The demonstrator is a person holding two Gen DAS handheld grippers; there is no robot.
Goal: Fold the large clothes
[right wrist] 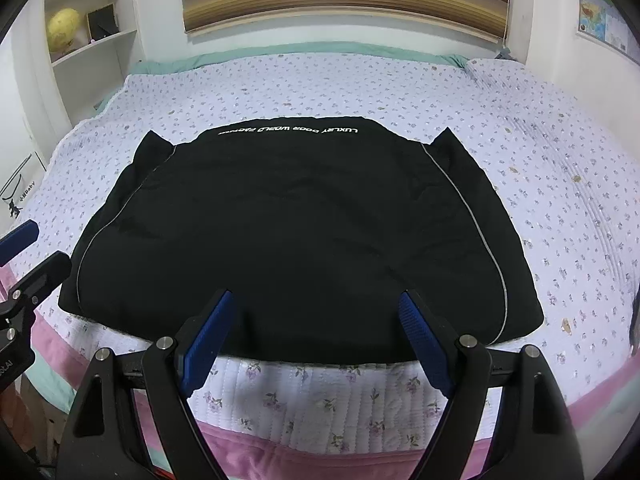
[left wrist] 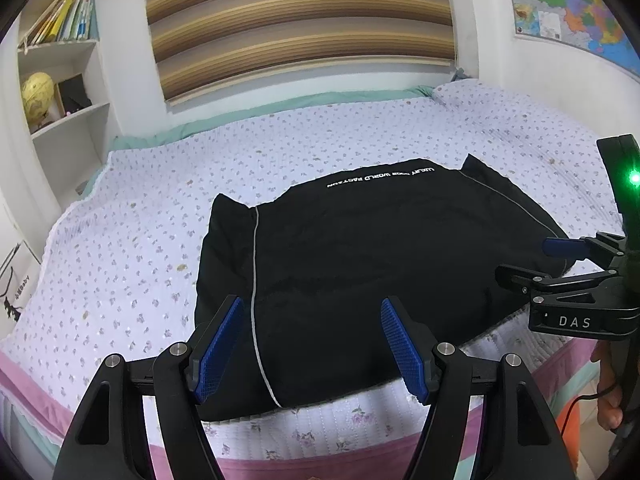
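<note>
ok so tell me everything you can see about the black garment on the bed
The black garment lies flat on the floral bedspread, near the bed's front edge. It looks already folded into a rough rectangle, sides tucked in, with two corners poking up at the far end. The fabric looks smooth and slightly creased. A thin grey piping line curves down each side, and white lettering runs along the far edge. Both the left gripper and right gripper are open at its near edge; neither grips it.
</note>
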